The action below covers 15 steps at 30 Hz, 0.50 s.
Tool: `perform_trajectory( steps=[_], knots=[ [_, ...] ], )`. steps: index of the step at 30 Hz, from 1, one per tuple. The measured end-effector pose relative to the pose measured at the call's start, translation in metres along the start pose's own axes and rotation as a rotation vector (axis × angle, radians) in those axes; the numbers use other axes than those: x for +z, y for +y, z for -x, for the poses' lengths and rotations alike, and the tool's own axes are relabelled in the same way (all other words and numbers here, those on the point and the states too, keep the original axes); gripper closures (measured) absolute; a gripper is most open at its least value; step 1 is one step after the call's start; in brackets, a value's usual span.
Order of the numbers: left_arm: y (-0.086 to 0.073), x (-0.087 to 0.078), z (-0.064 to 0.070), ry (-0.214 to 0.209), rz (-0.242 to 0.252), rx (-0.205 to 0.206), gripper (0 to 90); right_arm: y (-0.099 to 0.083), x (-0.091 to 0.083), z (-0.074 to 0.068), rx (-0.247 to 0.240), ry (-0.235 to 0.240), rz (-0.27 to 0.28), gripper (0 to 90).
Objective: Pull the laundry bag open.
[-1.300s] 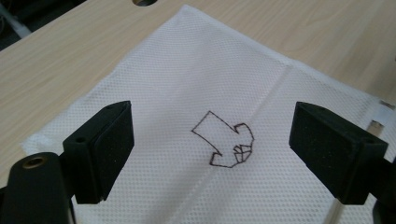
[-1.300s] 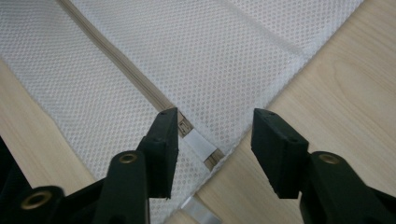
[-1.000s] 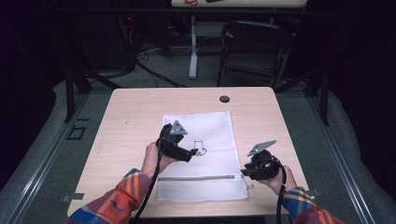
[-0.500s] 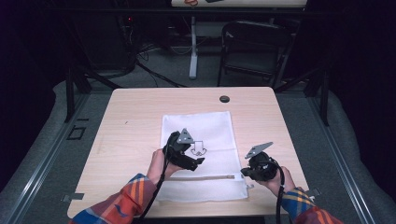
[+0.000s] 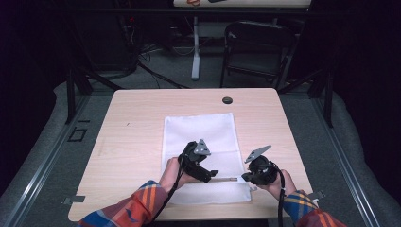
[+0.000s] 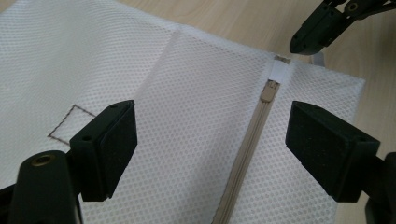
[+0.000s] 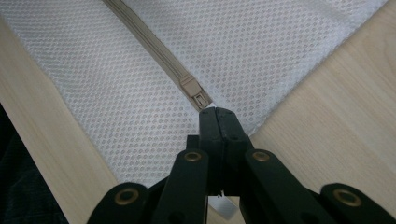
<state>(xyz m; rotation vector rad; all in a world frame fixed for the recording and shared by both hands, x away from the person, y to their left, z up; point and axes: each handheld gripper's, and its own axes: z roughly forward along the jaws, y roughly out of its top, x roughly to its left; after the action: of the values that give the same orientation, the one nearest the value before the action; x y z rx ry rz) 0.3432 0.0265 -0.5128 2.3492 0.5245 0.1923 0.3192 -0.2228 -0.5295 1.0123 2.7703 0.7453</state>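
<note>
Lying flat, white mesh bag [image 5: 201,146]; tan zipper [image 7: 159,56]; left hand-held gripper [image 6: 210,140] apart, right hand-held gripper [image 7: 217,122] clamped on bag.

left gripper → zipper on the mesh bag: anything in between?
Nothing visible. The left gripper hangs open over the mesh bag, and the zipper runs bare between its jaws. The right gripper is shut on the bag's edge just past the zipper's end, off to the side, not in the path.

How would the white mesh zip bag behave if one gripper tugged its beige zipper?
The white mesh zip bag lies flat and thin on the wooden table, so it is probably floppy and light. It would likely slide or bunch unless the right gripper, shut at its corner, anchors it against the beige zipper.
</note>
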Motion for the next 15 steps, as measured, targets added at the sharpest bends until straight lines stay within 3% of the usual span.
perform_trajectory(
  steps=[6, 15],
  knots=[
    [0.004, 0.013, 0.009, -0.034, -0.010, 0.037, 21.0, 0.002, 0.006, -0.001, -0.002, 0.000, -0.014, 90.0],
    [0.006, 0.033, 0.015, -0.090, -0.021, 0.055, 31.5, 0.005, 0.014, 0.000, 0.002, -0.003, -0.013, 90.0]
  ],
)
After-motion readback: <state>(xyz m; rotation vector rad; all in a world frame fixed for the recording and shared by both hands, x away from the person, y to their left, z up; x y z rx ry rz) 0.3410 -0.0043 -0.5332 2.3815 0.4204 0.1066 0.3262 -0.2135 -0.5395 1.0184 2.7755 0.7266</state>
